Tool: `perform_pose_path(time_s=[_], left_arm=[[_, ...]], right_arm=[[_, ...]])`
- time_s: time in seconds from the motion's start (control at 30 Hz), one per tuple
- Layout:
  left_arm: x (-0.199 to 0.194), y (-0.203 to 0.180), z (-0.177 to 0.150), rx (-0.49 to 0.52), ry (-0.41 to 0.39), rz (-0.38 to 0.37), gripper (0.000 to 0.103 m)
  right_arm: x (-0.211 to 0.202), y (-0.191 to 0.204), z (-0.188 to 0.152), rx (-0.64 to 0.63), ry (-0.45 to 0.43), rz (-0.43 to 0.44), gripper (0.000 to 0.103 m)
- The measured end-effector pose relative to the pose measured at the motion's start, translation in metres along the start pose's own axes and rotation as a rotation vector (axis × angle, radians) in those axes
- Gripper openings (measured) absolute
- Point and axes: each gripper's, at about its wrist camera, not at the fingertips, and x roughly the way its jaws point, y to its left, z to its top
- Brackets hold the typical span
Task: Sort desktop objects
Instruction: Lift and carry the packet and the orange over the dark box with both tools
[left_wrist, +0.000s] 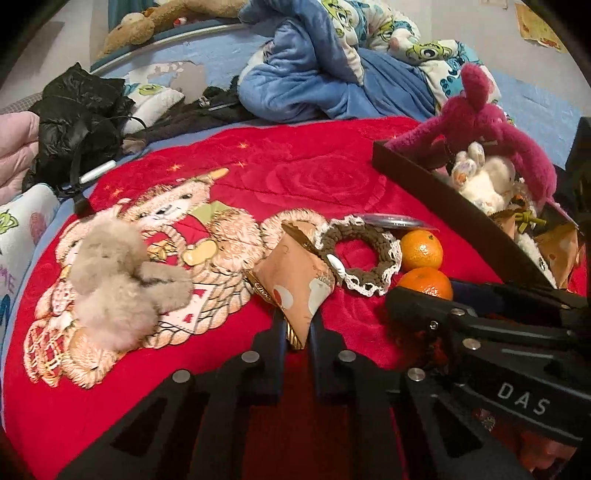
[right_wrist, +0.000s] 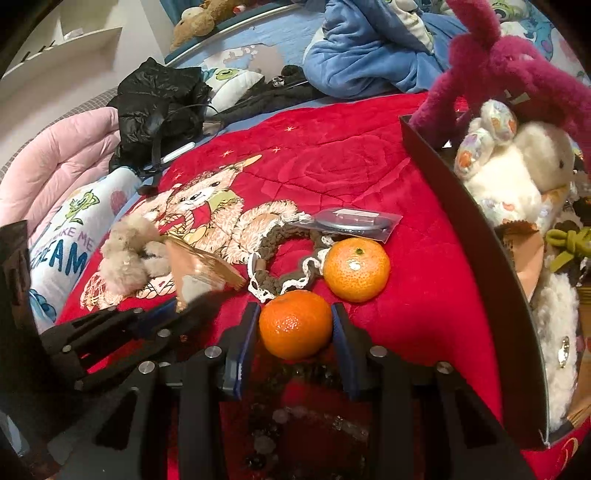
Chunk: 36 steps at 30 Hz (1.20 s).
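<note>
Now my left gripper (left_wrist: 297, 325) pinches the snack packet (left_wrist: 295, 284); my right gripper (right_wrist: 295, 328) clamps the near tangerine (right_wrist: 295, 323). At one o'clock from it on the red blanket (right_wrist: 369, 166) sits the second tangerine (right_wrist: 356, 268); the box (right_wrist: 480, 221) is at three o'clock.

Red blanket (right_wrist: 369, 177): plush cloth, quilted, soft sheen. Near tangerine (right_wrist: 295, 323) on blanket: pitted peel, glossy. Far tangerine (right_wrist: 356, 268) just behind it: same dimpled skin. Snack packet (left_wrist: 295, 284) left of near tangerine: crinkled foil-like wrap, slight shine. Scrunchie (left_wrist: 360, 254) behind near tangerine: knitted yarn, lace edging, matt. Grey plush toy (left_wrist: 118, 280) further left: fluffy fur. Black box (right_wrist: 476, 236) right of near tangerine: smooth, matt wall. Magenta plush (right_wrist: 509, 62) in box: fuzzy. Grippers: matt black plastic, bright metal pins.
</note>
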Motion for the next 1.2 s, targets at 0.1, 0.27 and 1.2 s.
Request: perform_pose_path(time_s=[0.1,0.27,1.2], left_arm=[[-0.008,0.003,-0.001,-0.009,-0.019,0.002,0.011],[-0.02,0.01,-0.002,-0.043,-0.044,-0.006,0.011],[-0.083,-0.148,0.02,0.039,-0.145,-0.271,0.011]], right_arm=[[-0.002,0.003,0.001,-0.004,-0.006,0.005,0.036],[-0.01,0.008,0.002,-0.006,-0.029,0.019,0.036],[-0.161,-0.059,-0.011,0.0,-0.241,-0.111,0.036]])
